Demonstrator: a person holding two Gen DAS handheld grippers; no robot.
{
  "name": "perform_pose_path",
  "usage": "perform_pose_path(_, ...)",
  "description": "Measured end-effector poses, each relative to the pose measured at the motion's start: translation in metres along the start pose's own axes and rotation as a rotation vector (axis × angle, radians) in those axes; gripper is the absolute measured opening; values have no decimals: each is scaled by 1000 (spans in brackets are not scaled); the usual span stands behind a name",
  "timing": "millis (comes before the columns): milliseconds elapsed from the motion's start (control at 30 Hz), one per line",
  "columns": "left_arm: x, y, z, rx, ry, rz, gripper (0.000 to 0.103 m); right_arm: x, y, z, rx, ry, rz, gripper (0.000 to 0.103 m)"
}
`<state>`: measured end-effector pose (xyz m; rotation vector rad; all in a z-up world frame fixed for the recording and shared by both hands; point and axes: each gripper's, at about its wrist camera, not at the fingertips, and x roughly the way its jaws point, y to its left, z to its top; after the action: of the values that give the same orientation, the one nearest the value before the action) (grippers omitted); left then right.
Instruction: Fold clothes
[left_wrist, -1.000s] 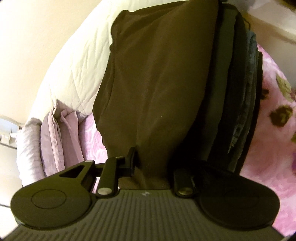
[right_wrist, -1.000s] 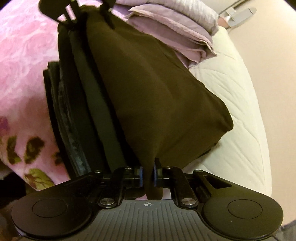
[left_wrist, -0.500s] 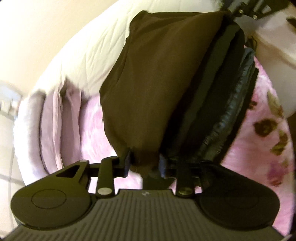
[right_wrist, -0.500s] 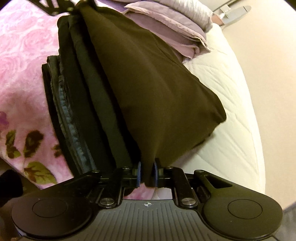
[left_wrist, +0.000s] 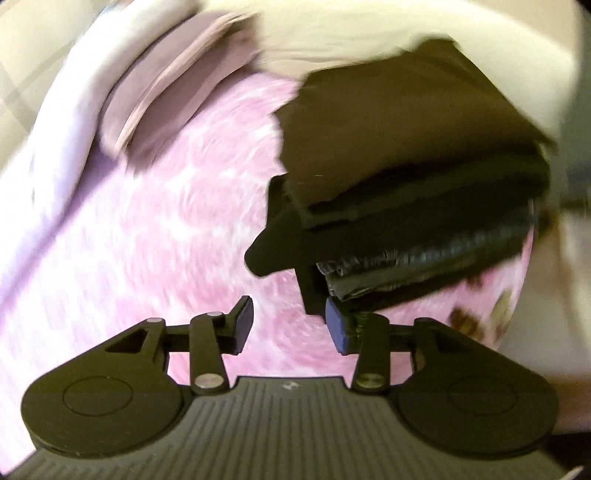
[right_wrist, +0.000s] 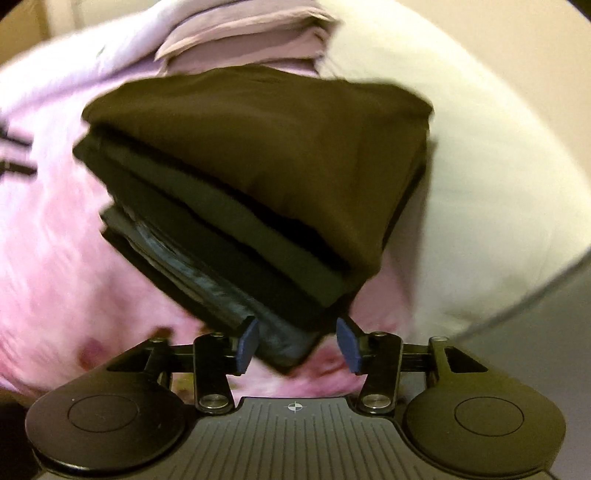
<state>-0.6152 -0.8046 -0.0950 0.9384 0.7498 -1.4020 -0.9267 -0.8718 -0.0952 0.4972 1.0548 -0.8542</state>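
A folded dark brown garment (left_wrist: 399, 133) lies on top of a stack of folded black and grey clothes (left_wrist: 424, 243) on the pink floral blanket (left_wrist: 166, 236). My left gripper (left_wrist: 290, 325) is open and empty, just in front of the stack's near left corner. In the right wrist view the brown garment (right_wrist: 280, 155) tops the same stack (right_wrist: 221, 251). My right gripper (right_wrist: 297, 345) is open and empty, its fingers either side of the stack's near corner. Both views are blurred.
Folded lilac clothes (left_wrist: 162, 99) lie on the blanket behind the stack, also in the right wrist view (right_wrist: 251, 40). A cream quilted cover (right_wrist: 480, 192) lies beside the stack. The bed's edge runs at the right of the right wrist view.
Both grippers have opened and let go of the brown garment, which now lies flat on the stack. Both have pulled back from it.
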Motion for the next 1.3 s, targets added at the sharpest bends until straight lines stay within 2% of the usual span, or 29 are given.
perform_pose_path(67, -2, 7, 0, -91, 4, -18, 44, 0, -7, 0, 108, 16, 44, 52)
perform_pose_path(167, -5, 16, 0, -224, 8, -44, 56, -5, -14, -2, 251, 24, 79, 52)
perform_pose_path(200, -6, 19, -1, -268, 10, -52, 64, -7, -15, -3, 294, 21, 83, 52)
perform_pose_path(333, -23, 15, -8, -209, 2, -88, 80, -28, -3, -14, 415, 0, 36, 54)
perform_pose_path(367, -28, 13, -11, -172, -9, -92, 82, -36, 3, -18, 433, -11, 18, 64)
perform_pose_path(400, -33, 10, -14, -134, -21, -95, 88, -44, 9, -22, 451, -23, 0, 83)
perform_pose_path(433, -39, 10, -18, -120, -31, -107, 96, -52, 16, -26, 469, -38, -19, 88)
perform_pose_path(500, -49, 13, -29, -119, -48, -136, 101, -67, 32, -35, 500, -59, -39, 91)
perform_pose_path(600, -65, 19, -49, -156, -63, -173, 101, -86, 60, -49, 529, -85, -47, 91)
perform_pose_path(733, -92, 21, -77, -114, -92, -173, 101, -113, 99, -65, 534, -111, -92, 92)
perform_pose_path(833, -110, 26, -99, -124, -101, -210, 101, -124, 126, -75, 530, -107, -101, 92)
perform_pose_path(967, -129, 29, -122, -95, -68, -221, 101, -134, 156, -83, 509, -94, -110, 92)
perform_pose_path(1067, -136, 26, -128, -87, -56, -205, 101, -141, 169, -81, 495, -98, -122, 92)
perform_pose_path(1300, -155, 13, -116, -127, -94, -193, 98, -150, 171, -68, 453, -120, -134, 92)
